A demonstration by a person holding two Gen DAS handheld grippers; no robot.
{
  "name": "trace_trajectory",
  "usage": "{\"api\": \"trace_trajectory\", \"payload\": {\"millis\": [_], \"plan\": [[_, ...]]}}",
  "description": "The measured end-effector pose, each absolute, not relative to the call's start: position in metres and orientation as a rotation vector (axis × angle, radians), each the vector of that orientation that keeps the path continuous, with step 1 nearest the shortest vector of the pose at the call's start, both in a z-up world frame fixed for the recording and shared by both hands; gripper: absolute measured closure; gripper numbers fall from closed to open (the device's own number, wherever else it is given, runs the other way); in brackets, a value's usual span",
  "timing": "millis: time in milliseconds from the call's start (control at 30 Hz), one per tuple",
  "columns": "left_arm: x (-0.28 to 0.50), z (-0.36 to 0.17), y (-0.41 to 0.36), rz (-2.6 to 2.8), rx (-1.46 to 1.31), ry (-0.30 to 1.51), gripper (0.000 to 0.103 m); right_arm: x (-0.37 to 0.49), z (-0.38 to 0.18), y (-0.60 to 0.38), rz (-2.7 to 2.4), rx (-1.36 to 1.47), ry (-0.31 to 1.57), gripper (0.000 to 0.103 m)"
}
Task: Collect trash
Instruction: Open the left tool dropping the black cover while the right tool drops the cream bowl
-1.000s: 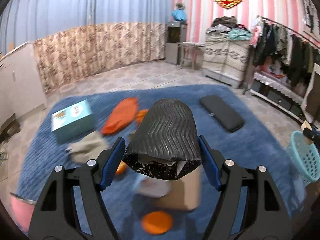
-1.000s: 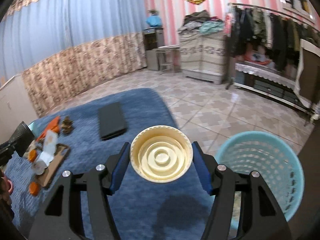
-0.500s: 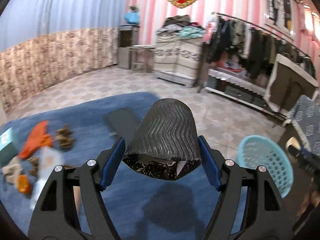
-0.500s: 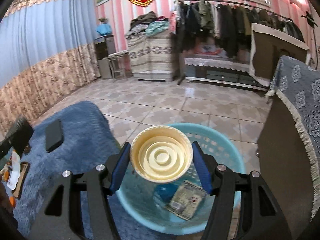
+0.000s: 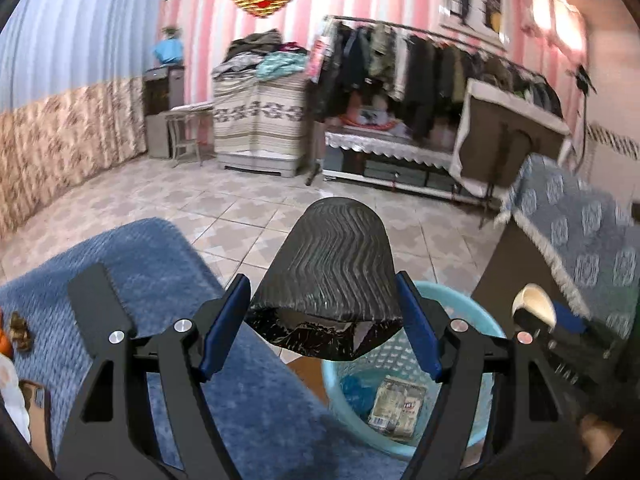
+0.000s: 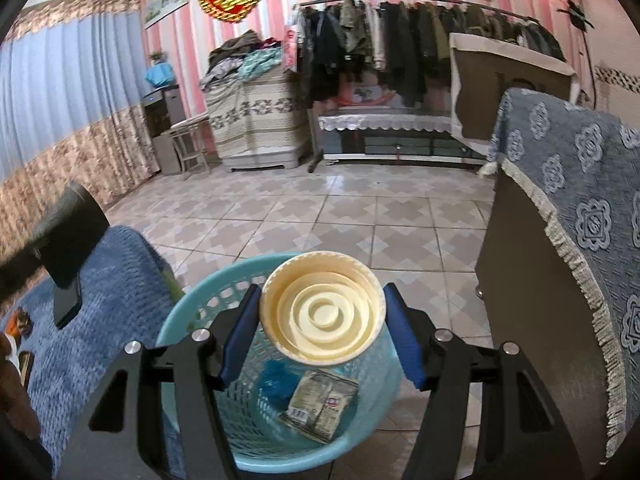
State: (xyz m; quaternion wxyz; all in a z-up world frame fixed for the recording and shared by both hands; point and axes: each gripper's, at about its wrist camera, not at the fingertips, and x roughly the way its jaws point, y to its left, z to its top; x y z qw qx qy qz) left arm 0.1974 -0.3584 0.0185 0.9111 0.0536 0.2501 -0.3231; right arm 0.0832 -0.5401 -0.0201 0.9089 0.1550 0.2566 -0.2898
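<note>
Both tongs loaded over the bin (image 6: 192,312)

Right tongs (image 6: 323,322) clamp a cream cup (image 6: 323,312) above the bin; left tongs (image 5: 324,316) grip a black cup (image 5: 332,264) beside it.

Our left tongs (image 5: 324,320) point forward and somewhat downward, both blue pads pressed against the sides of a black ridged cup (image 5: 330,264) lying on its side between them. Our right tongs (image 6: 320,330) tilt down likewise, their pads clamped on a cream cup (image 6: 323,312) whose base faces the camera. Neither hand shows.
</note>
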Motion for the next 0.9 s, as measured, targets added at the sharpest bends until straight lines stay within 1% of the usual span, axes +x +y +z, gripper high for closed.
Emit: {"api": "trace_trajectory", "payload": {"millis": [267, 567, 600, 633, 700, 800, 900], "plan": [[0.196, -0.020, -0.404, -0.719, 0.176, 0.577, 0.032, 0.080, -0.032, -0.557, -0.619, 0.370, 0.535, 0.042], [0.195, -0.045, -0.420, -0.758, 0.205, 0.617, 0.031, 0.079, -0.045, -0.569, -0.630, 0.415, 0.562, 0.042], [0.197, -0.046, -0.422, -0.760, 0.197, 0.623, 0.029, 0.080, -0.046, -0.570, -0.629, 0.415, 0.565, 0.042], [0.198, -0.045, -0.421, -0.755, 0.195, 0.622, 0.022, 0.081, -0.046, -0.569, -0.628, 0.414, 0.565, 0.042], [0.200, -0.042, -0.416, -0.729, 0.189, 0.601, 0.015, 0.082, -0.045, -0.566, -0.621, 0.408, 0.567, 0.042], [0.206, -0.035, -0.408, -0.693, 0.189, 0.585, 0.012, 0.089, -0.045, -0.560, -0.608, 0.396, 0.572, 0.042], [0.212, -0.028, -0.393, -0.643, 0.185, 0.555, 0.007, 0.099, -0.047, -0.553, -0.590, 0.391, 0.578, 0.042]]}}
